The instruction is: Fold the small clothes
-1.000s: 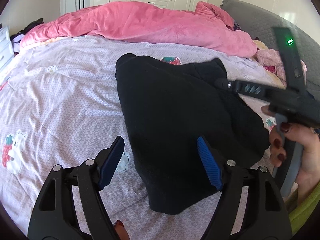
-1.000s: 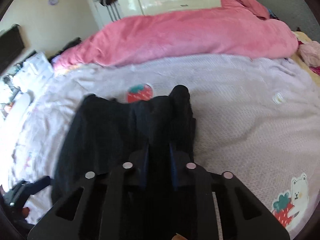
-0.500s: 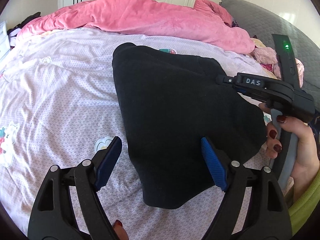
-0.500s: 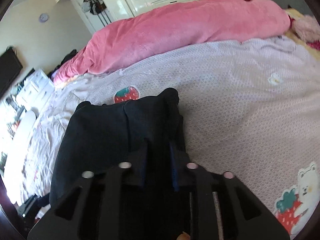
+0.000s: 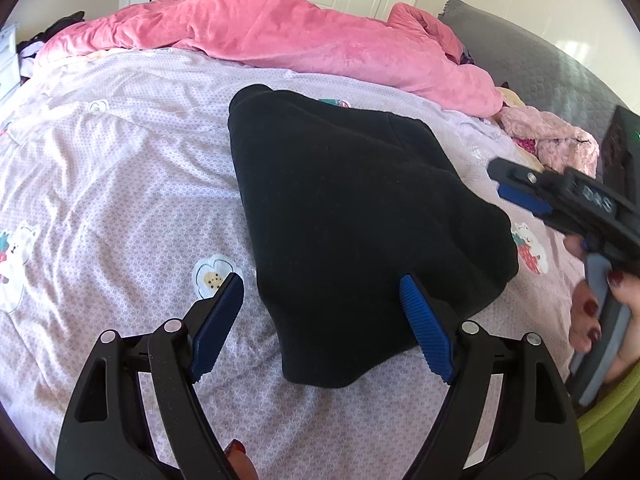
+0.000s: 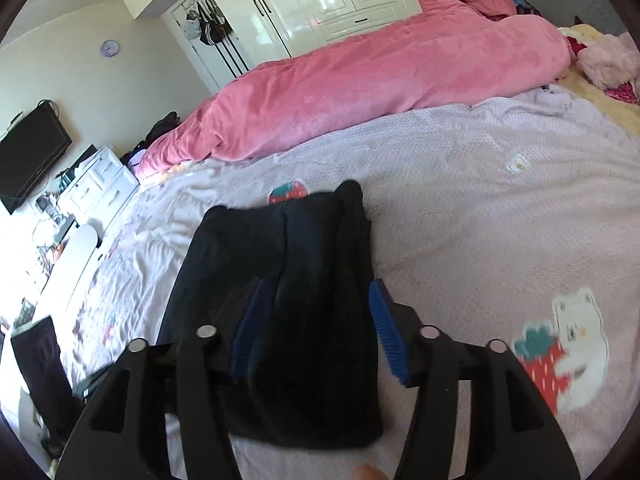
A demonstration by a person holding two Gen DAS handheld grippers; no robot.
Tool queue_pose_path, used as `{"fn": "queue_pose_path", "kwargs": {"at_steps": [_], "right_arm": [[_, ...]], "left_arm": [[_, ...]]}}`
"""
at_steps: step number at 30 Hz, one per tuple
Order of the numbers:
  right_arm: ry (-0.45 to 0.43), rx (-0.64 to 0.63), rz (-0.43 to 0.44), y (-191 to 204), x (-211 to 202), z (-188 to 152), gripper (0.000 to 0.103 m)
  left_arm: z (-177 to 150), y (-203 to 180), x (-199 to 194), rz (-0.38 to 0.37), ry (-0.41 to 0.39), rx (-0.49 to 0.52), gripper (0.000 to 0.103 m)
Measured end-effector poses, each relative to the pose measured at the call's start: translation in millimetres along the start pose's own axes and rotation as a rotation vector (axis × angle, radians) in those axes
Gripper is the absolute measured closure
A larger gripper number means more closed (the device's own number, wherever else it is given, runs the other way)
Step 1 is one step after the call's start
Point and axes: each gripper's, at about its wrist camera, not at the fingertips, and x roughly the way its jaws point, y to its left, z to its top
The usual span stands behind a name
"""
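From the left wrist, a black garment (image 5: 352,216) is seen lying on the lilac bed sheet (image 5: 120,184), already doubled into a compact, roughly wedge-shaped bundle whose narrow end points toward the camera. The left gripper (image 5: 322,320) is spread wide and grasps nothing; its right pad rests over the garment's near edge, while the left pad hangs above bare sheet. Off to the right, the right gripper (image 5: 516,188) is seen held in a hand (image 5: 600,300) with dark red nails, apart from the cloth. A pink duvet (image 5: 304,36) is heaped along the far side of the bed.

From the right wrist, the right gripper (image 6: 316,332) is seen released, its blue pads parted to either side of a raised fold of the garment (image 6: 280,280) without pinching it. A strawberry print (image 6: 288,192) shows just beyond the cloth.

The step in hand is judged to be a let-go between folds. A fresh grasp of one edge is probably called for next, so that a further fold can be laid over or the bundle squared up.
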Motion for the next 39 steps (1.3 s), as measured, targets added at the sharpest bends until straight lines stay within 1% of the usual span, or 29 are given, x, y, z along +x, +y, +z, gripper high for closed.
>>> {"fn": "queue_pose_path", "kwargs": {"at_steps": [2,3,6,8,10,14,20,22,25,28,31,32,33,34,36,38,39], "right_arm": [[0.002,0.014,0.004,0,1,-2,0.044],[0.012,0.019,0.003,0,3,-3,0.041],[0.076,0.035,-0.004,-2,12,-12,0.039],[0.093,0.042,0.002,-2,15,-17,0.039],[0.088,0.037,-0.005,0,15,-20,0.039],[0.081,0.004,-0.052,5,15,-23,0.039],[0.066,0.017,-0.015,3,6,-26,0.039],[0.061,0.012,-0.020,4,5,-27,0.040],[0.085,0.011,-0.026,3,12,-30,0.040],[0.087,0.004,-0.026,6,14,-31,0.040],[0.083,-0.028,-0.039,10,18,-32,0.049],[0.082,-0.051,-0.043,12,21,-35,0.059],[0.080,-0.063,-0.043,13,23,-36,0.074],[0.077,-0.069,-0.046,14,24,-37,0.074],[0.065,-0.054,-0.027,13,18,-35,0.079],[0.033,-0.040,-0.009,9,7,-32,0.081],[0.010,-0.042,-0.014,7,0,-30,0.081]], "left_arm": [[-1,2,0,-0.007,0.006,-0.008,0.030],[-2,2,1,-0.007,0.006,-0.007,0.030],[-3,2,1,-0.005,0.011,-0.003,0.030],[-5,2,0,-0.003,0.013,0.000,0.030],[-5,1,0,-0.003,0.014,-0.001,0.030],[-6,2,1,-0.010,0.017,-0.009,0.030],[-8,3,-3,-0.015,0.006,-0.020,0.030],[-8,3,-3,-0.017,0.007,-0.021,0.030],[-8,2,-1,-0.018,0.016,-0.019,0.030],[-8,2,-1,-0.018,0.016,-0.020,0.030],[-8,2,2,-0.018,0.022,-0.021,0.030],[-8,2,3,-0.017,0.023,-0.020,0.030],[-8,1,4,-0.017,0.025,-0.020,0.030],[-8,1,4,-0.017,0.026,-0.021,0.030],[-8,0,4,-0.020,0.026,-0.022,0.030],[-7,-2,1,-0.026,0.024,-0.020,0.030],[-7,-3,0,-0.030,0.023,-0.018,0.030]]}}
